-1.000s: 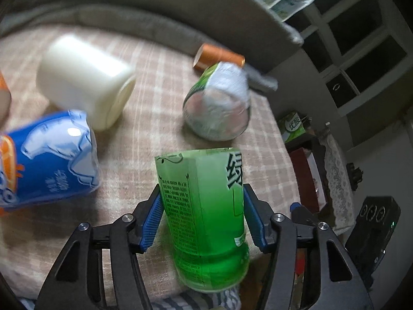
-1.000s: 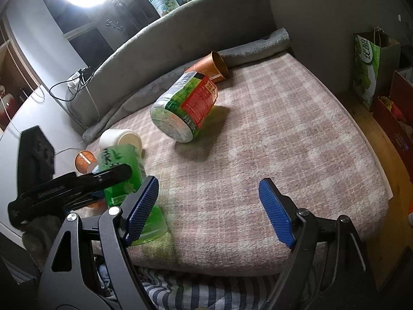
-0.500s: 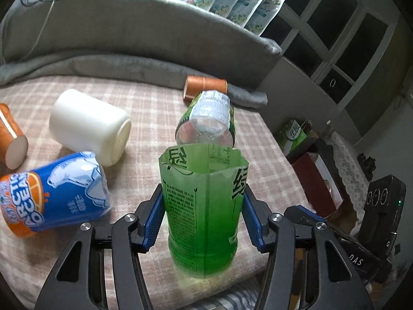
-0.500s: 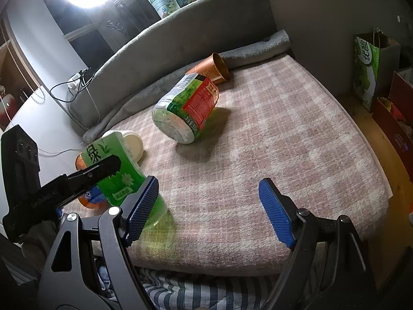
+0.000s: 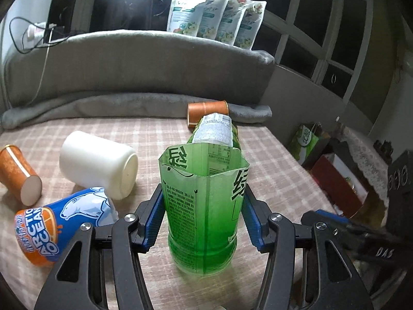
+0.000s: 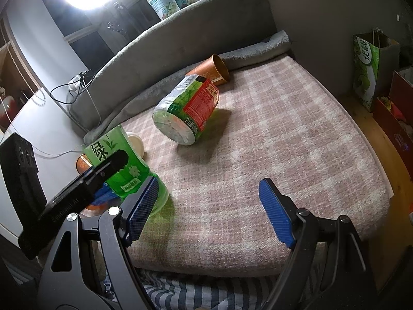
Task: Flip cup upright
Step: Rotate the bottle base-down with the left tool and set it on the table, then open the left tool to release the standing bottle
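Left gripper [image 5: 204, 217] clamped on green cup [image 5: 205, 206], a cut-down green bottle; blue pads [image 5: 155, 217] pressed to both its sides. Cup stands upright, open mouth up, base on plaid blanket [image 6: 284, 134], near the blanket's front edge. Right gripper [image 6: 209, 211] wide apart, holding nothing, low over the front edge at 6 o'clock in the right wrist view; green cup just beside its left pad.

Room: broad bare stretch of blanket from centre out to 3 o'clock in the right wrist view, ending at a rounded edge, with floor beyond. Left side crowded. In the left wrist view: white cup [image 5: 99, 165] on its side at 10 o'clock of the green cup, blue-and-orange cup [image 5: 64, 222] lying at 9, orange cup [image 5: 19, 174] lying further out at 9. Label-wrapped cup [image 6: 185, 111] lies tilted mid-blanket, at 12 of the green cup; copper cup [image 6: 214, 71] on its side behind it, against the rolled grey blanket [image 6: 258, 49].

Change over the last second: green cup was tilted, leaning toward the camera with its base off the blanket; now vertical and seated. Right gripper unchanged, same spread, same place.

Writing: blue-and-orange cup reads "ARCTIC OCEAN" with a polar bear. Green cup carries a large Chinese character and fine print, too small to read. Right gripper body seen in the left view marked "DAS". Green paper bag [image 6: 366, 72] on the floor at 2 o'clock has Chinese characters.
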Available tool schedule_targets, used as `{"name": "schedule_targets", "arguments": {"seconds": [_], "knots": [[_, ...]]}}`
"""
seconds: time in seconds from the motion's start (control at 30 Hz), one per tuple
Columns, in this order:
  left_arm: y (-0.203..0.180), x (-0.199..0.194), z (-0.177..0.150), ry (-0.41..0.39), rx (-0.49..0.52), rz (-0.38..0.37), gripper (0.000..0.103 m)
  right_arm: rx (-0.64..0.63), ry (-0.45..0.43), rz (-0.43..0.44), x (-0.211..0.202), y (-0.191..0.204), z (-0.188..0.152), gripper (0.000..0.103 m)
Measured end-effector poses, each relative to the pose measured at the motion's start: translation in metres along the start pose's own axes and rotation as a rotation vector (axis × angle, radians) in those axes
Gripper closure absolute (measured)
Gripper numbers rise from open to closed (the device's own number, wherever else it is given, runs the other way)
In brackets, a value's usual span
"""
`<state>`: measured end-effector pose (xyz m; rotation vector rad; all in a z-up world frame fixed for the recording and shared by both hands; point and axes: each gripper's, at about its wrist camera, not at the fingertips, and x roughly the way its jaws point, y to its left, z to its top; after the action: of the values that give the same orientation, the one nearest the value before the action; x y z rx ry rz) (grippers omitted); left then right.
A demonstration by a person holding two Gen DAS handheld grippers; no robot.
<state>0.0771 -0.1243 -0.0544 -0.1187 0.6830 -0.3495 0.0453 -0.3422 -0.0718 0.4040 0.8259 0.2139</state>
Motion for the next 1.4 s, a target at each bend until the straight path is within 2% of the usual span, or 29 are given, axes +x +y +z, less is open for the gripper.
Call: {"name": "schedule_targets", "arguments": {"seconds": [0.4, 1.13, 1.23, 1.3, 1.4], "knots": [[-0.006, -0.009, -0.010, -0.001, 0.059, 0.005, 0.048, -0.008, -0.014, 0.006, -0.005, 0.005, 0.000, 0.020], [-0.006, -0.025, -0.024, 0.050, 0.062, -0.040, 0.047, -0.024, -0.025, 0.013, -0.010, 0.014, -0.003, 0.020], [-0.006, -0.025, -0.024, 0.066, 0.060, -0.053, 0.042, -0.025, -0.026, 0.014, -0.011, 0.015, -0.003, 0.020], [-0.006, -0.024, -0.024, 0.072, 0.060, -0.059, 0.033, -0.024, -0.029, 0.012, -0.011, 0.015, -0.003, 0.020], [-0.008, -0.025, -0.024, 0.080, 0.070, -0.074, 0.027, -0.024, -0.032, 0.013, -0.013, 0.015, -0.004, 0.020]]}}
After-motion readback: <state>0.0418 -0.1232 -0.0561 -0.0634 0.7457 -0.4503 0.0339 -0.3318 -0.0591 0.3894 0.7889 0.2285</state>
